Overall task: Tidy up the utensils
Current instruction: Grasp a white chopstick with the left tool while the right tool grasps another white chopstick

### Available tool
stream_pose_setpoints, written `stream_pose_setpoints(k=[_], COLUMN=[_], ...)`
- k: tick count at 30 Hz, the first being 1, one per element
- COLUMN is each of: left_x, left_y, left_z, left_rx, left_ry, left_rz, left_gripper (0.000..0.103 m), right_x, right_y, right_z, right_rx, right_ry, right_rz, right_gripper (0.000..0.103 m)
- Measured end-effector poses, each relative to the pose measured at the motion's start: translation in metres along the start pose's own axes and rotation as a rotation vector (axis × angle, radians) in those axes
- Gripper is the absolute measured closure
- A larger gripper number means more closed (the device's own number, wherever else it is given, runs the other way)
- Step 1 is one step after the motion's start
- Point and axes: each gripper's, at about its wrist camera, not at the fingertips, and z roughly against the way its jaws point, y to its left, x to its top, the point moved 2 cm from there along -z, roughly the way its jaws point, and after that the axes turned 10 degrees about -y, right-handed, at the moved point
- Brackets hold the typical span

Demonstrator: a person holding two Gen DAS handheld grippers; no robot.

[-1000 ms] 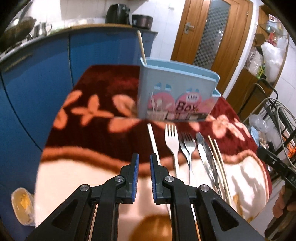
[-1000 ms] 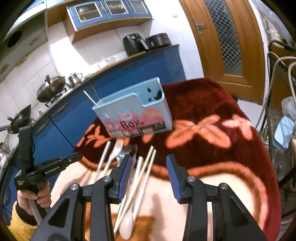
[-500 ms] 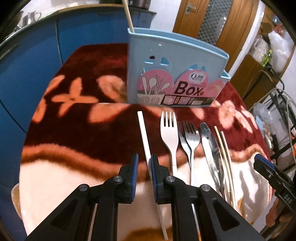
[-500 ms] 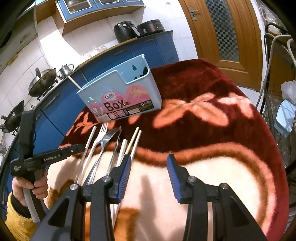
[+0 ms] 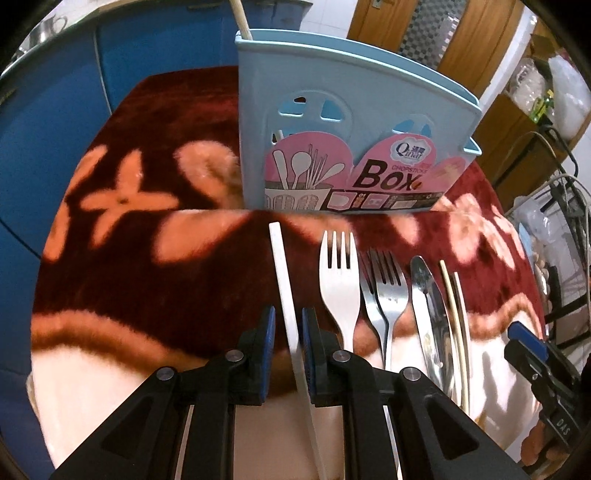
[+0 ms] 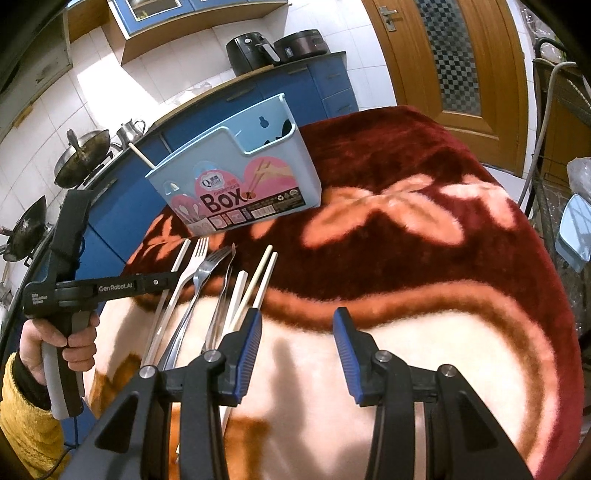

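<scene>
My left gripper tilts steeply down at the blanket, its narrow jaws straddling the white stick, though I cannot tell whether the pads pinch it. My right gripper hangs released over bare blanket, the chopsticks just left of it. The box, upper centre, holds one chopstick. Forks lie right of the stick.

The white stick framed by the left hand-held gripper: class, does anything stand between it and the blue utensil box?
Nothing visible does. The white stick points toward the blue utensil box, with only bare blanket between its tip and the box front. The white fork lies off to its side.
</scene>
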Motion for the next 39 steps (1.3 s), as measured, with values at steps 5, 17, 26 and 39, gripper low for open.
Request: stream_pose_setpoints(k=[5,17,26,39], left_x=[-0.002,-0.018,-0.019,-0.019], left_y=[0.007,0.028,0.032,0.029], left_z=[0.001,0.031,0.058,0.068], left_rx=[-0.028,-0.106,-0.067,-0.088], left_ry=[-0.008,-0.114,-0.215,-0.289], left_rz=[0.049,0.137,0.091,0.075], left_gripper=[0.092,0.097,0.097,0.097], right_x=[0.001,0.002,0.001,0.010], right_y=[0.003,0.018,0.035,0.042], right_z=[-0.001,-0.012,-0.034,-0.061], right_rx=[-0.009,0.016,-0.043,-0.053], right_ry=[0.011,0.078,0.171,0.302], right_rz=[0.015,0.024,0.092,0.112], right_gripper=[0.059,0.059,0.061,0.076])
